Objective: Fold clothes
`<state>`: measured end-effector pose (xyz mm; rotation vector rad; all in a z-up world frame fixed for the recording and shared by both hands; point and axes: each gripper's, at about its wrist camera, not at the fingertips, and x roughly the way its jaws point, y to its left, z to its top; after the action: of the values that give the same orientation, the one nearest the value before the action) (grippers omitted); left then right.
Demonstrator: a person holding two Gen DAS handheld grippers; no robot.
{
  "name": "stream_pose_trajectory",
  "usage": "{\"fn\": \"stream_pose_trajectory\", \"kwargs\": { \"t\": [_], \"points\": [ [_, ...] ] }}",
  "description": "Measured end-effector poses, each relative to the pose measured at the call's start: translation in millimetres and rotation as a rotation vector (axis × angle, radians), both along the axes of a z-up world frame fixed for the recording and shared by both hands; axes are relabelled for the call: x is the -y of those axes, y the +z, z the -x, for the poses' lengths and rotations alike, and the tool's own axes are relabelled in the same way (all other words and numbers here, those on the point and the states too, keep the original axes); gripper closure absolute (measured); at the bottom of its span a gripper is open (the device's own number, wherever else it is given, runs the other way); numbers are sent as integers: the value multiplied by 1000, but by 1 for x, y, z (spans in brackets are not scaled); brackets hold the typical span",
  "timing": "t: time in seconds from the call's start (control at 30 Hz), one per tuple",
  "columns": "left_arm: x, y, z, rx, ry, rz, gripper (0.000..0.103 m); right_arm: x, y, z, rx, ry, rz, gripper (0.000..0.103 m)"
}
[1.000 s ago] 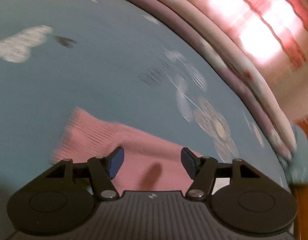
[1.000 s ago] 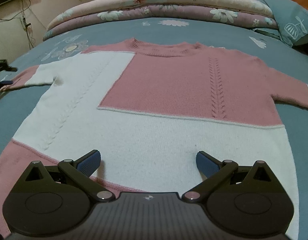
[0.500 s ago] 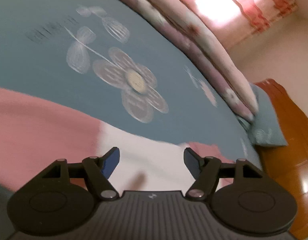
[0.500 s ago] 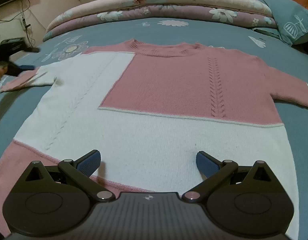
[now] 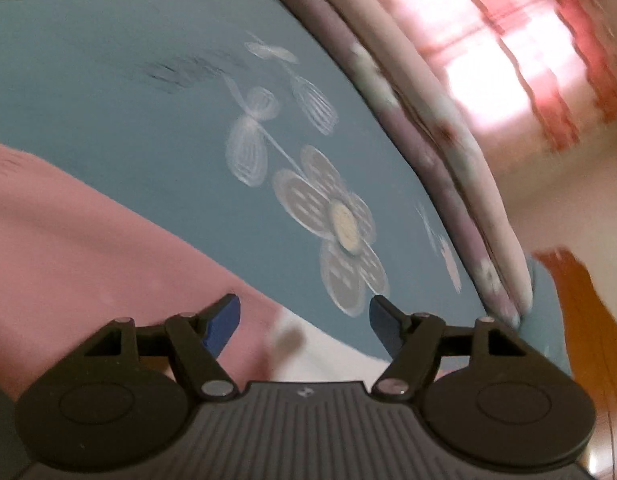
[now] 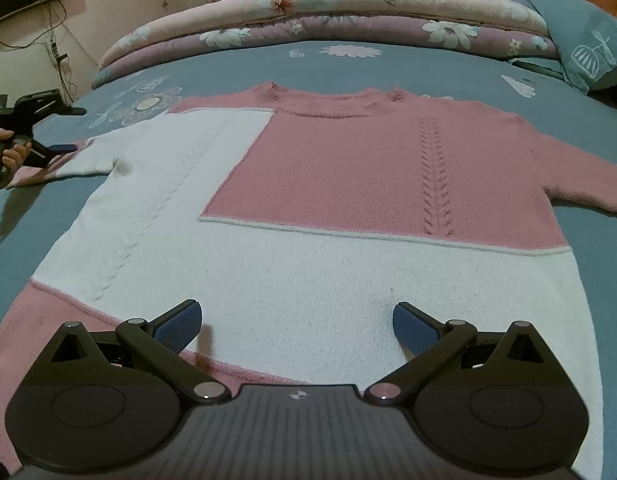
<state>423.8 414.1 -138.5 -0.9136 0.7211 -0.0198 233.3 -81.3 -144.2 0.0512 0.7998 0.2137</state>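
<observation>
A: In the left wrist view, where does the left gripper (image 5: 304, 316) stand?

B: Low over the sleeve end of the pink and white knitted sweater (image 5: 88, 248), its blue-padded jaws spread apart with nothing between them. The pink cuff meets the white part just under the gap, and the blue flower-printed bedsheet (image 5: 148, 60) runs beyond to the rolled floral quilt (image 5: 448, 152). I judge it sits there to take the sleeve, the natural part to bring across the body. The frame is blurred, so whether a pad touches the knit I cannot tell.

A: And the right wrist view?

B: The right gripper (image 6: 296, 328) hangs over the hem, jaws wide and empty. The sweater lies flat and spread out on the bed, front up, both sleeves out sideways. Its long axis runs from hem, nearest the camera, to ribbed neckline, pointing away toward the quilt. The left gripper shows at that sleeve's cuff, held in a hand (image 6: 14, 156).
</observation>
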Motion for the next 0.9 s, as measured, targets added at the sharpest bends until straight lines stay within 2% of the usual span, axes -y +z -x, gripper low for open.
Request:
{"fn": "stream_pose_trajectory", "kwargs": {
  "t": [0.13, 0.2, 0.3, 0.33, 0.43, 0.5, 0.6, 0.73, 0.8, 0.9],
  "points": [
    [24, 13, -2, -35, -40, -37, 30, 3, 1, 0, 2, -4, -21, 0],
    [52, 17, -10, -24, -137, -27, 30, 3, 1, 0, 0, -2, -20, 0],
    [106, 20, -32, -32, -341, -40, 29, 2, 2, 1, -2, 3, -17, 0],
    [123, 21, -37, -37, -398, -67, 29, 3, 2, 1, -2, 4, -18, 0],
    [153, 27, -46, -26, -445, -190, 29, 4, 2, 2, 0, 7, -26, 0],
    [157, 20, -59, -68, -445, -179, 29, 6, 2, 3, 2, 10, -30, 0],
    [141, 12, -59, -81, -399, -163, 29, 7, 2, 3, 4, 13, -38, 0],
    [105, 11, -52, -68, -287, -179, 28, 9, 1, 4, 6, 18, -48, 0],
    [88, 10, -48, -77, -227, -160, 28, 10, 1, 5, 9, 20, -51, 0],
    [91, 16, -48, -96, -190, -164, 29, 9, 1, 6, 11, 20, -50, 0]
  ]
}}
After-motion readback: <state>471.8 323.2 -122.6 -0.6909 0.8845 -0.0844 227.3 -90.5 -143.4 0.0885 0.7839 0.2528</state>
